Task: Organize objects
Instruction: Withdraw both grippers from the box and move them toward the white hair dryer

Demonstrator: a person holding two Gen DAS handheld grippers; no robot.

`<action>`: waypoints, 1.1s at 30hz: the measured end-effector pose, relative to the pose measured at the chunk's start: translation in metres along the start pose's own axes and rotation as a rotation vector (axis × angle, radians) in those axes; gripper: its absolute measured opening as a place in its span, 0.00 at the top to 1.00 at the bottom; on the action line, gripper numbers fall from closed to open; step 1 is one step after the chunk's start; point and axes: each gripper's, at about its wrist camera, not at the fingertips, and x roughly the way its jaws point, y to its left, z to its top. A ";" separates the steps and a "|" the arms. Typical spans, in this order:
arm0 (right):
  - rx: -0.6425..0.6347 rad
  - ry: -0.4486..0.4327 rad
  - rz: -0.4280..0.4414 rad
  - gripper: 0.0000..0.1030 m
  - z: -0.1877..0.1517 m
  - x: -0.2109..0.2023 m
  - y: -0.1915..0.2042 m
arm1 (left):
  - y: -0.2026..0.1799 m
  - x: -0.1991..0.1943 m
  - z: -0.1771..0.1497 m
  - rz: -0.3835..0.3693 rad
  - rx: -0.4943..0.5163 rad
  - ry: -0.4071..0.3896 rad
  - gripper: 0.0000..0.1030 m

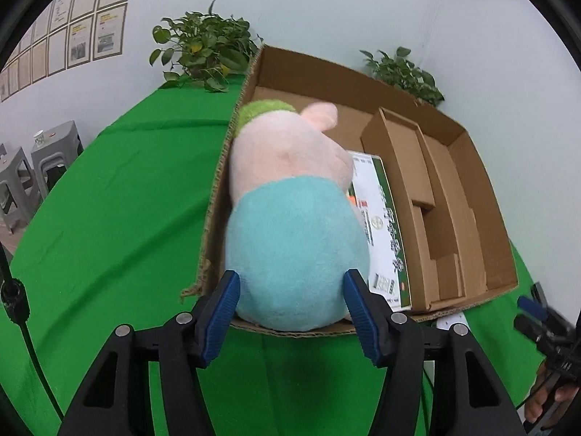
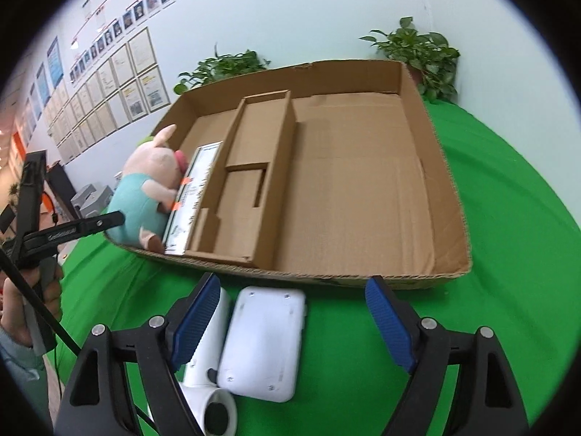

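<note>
The counter (image 2: 508, 218), under a green cloth, carries a wide, shallow cardboard box (image 2: 428, 167) with low walls. Two potted plants (image 1: 203, 54) stand behind the box, against the wall. Inside the box, a cardboard insert (image 2: 250, 178) divides the left part from the bare right floor. A plush pig (image 1: 290, 218) in a teal garment lies in the box's left end, against the left wall, with its rear over the near wall. A flat white-and-green carton (image 1: 385, 225) lies between the pig and the insert, touching the pig. My left claw (image 1: 292, 312) grips the pig's teal rear, with both blue pads (image 1: 221, 316) pressed into the plush. My right claw (image 2: 290, 323) stands wide with nothing gripped, hovering over the cloth just in front of the box. Below it, a white rounded case (image 2: 263, 341) lies flat on the cloth. A white tube-shaped device (image 2: 214, 396) lies beside the case, partly under the left pad (image 2: 196, 323).
</note>
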 end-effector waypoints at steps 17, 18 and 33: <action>0.060 -0.050 -0.080 0.20 0.010 -0.008 -0.037 | 0.057 -0.003 0.005 -0.119 -0.117 0.024 0.57; 0.063 -0.052 -0.092 0.20 0.012 -0.007 -0.041 | 0.057 -0.003 0.006 -0.119 -0.117 0.028 0.57; 0.031 -0.019 -0.094 0.18 0.007 0.000 -0.037 | 0.013 -0.040 0.009 0.046 0.044 -0.139 0.50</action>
